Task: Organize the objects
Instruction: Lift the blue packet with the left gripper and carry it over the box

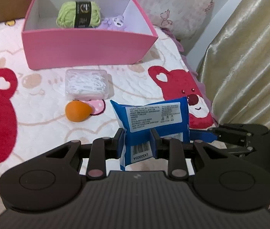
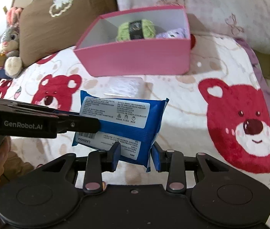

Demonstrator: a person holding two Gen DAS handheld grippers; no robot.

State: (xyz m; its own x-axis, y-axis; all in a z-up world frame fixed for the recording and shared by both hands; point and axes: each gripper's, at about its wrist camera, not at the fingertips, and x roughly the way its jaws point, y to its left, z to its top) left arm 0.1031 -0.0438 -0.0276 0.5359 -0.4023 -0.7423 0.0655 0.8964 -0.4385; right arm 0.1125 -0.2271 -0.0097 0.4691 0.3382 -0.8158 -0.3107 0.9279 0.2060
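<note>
A blue wipes packet (image 1: 154,118) is held above the bed by both grippers. My left gripper (image 1: 137,143) is shut on its barcode end. My right gripper (image 2: 136,155) is shut on its other end; the packet (image 2: 121,122) shows there too. The right gripper (image 1: 209,135) comes in from the right in the left wrist view, and the left gripper (image 2: 94,124) from the left in the right wrist view. A pink box (image 1: 87,51) at the back holds green yarn (image 1: 78,15) and a purple plush (image 1: 114,23). A clear box of floss picks (image 1: 86,84) and an orange sponge (image 1: 77,110) lie before it.
The bed cover (image 1: 39,114) is white with red bears. A gold curtain (image 1: 249,57) hangs at the right edge. A brown pillow (image 2: 54,24) and a rabbit plush (image 2: 10,43) sit at the back left. A pink hair tie (image 1: 98,107) lies beside the sponge.
</note>
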